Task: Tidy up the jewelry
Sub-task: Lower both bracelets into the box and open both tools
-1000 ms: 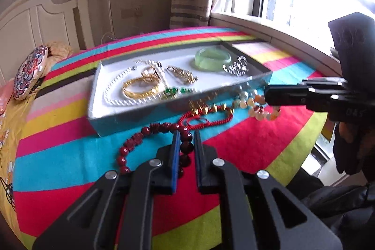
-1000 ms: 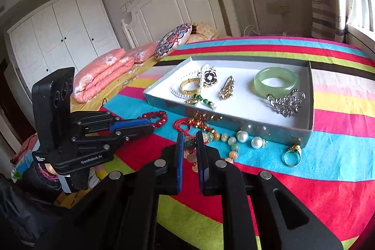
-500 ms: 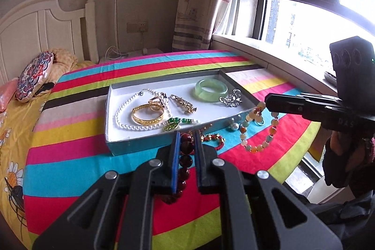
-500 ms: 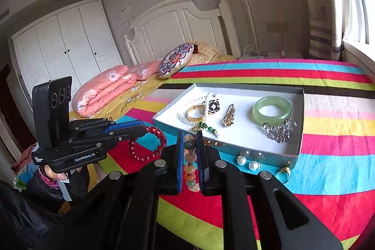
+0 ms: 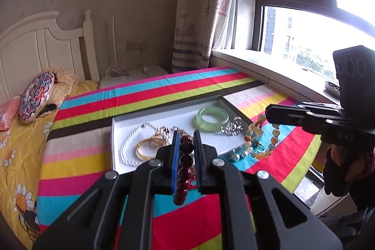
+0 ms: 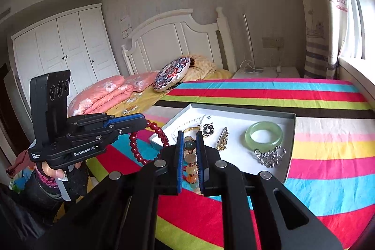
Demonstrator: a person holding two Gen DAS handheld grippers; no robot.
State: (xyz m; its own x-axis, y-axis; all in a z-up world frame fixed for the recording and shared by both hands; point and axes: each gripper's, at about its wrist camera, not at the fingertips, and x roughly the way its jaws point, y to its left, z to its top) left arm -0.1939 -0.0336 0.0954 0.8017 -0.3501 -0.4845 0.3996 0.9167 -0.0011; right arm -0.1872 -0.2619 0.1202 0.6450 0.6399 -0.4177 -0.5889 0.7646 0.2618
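My left gripper [image 5: 186,135] is shut on a dark red bead bracelet [image 5: 184,170] and holds it above the striped cloth; the bracelet hangs as a loop in the right wrist view [image 6: 145,144]. My right gripper [image 6: 189,136] is shut on a pastel multicolour bead bracelet [image 6: 191,161], which dangles from it in the left wrist view [image 5: 259,139]. Both are lifted in front of a white jewelry tray [image 6: 289,132] holding a green jade bangle [image 6: 263,135], a silver brooch [image 6: 269,156], a pearl necklace [image 5: 129,144] and a gold bangle [image 5: 146,149].
A striped cloth [image 6: 328,156] covers the table. Loose pearls and a ring [image 5: 260,147] lie on it before the tray. A bed with a round patterned cushion [image 6: 172,73] is behind; a window sill [image 5: 269,69] is to the right.
Both grippers have risen from the cloth, each lifting its bracelet: the dark red one in the left, the pastel one in the right. The views now look down from higher up.
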